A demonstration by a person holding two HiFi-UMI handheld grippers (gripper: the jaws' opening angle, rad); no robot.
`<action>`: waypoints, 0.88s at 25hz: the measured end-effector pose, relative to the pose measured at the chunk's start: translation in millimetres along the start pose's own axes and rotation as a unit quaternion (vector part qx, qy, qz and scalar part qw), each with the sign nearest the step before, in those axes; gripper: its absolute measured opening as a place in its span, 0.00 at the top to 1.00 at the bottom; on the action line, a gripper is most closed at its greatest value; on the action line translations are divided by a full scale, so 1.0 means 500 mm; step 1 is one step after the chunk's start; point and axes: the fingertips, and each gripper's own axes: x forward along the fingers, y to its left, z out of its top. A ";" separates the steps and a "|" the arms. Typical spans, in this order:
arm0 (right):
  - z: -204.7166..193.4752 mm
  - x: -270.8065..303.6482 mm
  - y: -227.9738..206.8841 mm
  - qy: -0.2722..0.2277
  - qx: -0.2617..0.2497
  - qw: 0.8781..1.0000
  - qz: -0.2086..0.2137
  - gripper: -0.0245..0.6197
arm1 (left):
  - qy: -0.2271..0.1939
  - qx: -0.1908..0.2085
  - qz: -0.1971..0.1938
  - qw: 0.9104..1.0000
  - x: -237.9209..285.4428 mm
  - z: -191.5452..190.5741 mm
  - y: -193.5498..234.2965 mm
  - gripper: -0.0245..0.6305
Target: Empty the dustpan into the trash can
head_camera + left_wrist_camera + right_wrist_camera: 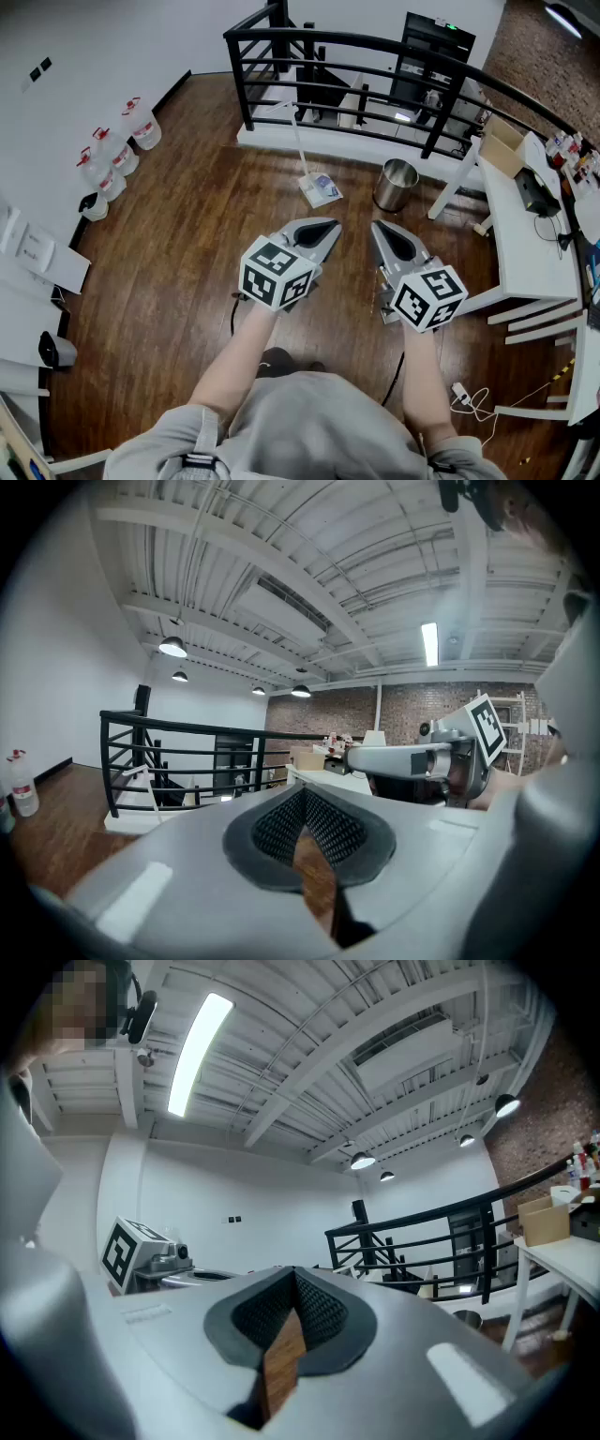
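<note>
Ahead of the matt grey plastic right gripper (376, 226) stood a shiny metal trash can (397, 184) on glossy wood floor (178, 253).

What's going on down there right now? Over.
Left tool and right tool shut, empty. Dustpan on floor ahead, beside trash can, untouched. Nothing blocking the way.

Dark brown wood-plank floor (178, 281). Black metal railing (375, 45). Shiny silver trash can (396, 185) and, near it, a white dustpan (320, 191) with a bluish mark. The left gripper (328, 228) and right gripper (379, 232) are pale grey, each with a white cube bearing black square markers. Their pads (272, 832) are black with a fine mesh pattern. White desk (525, 244). Clear jugs (141, 122) with red caps. Grey sweatshirt (309, 431).
</note>
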 end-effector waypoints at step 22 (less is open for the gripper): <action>0.074 0.467 -0.320 0.018 -0.016 0.996 -0.087 0.96 | -0.004 -0.021 -0.054 0.998 0.330 0.096 0.493 0.96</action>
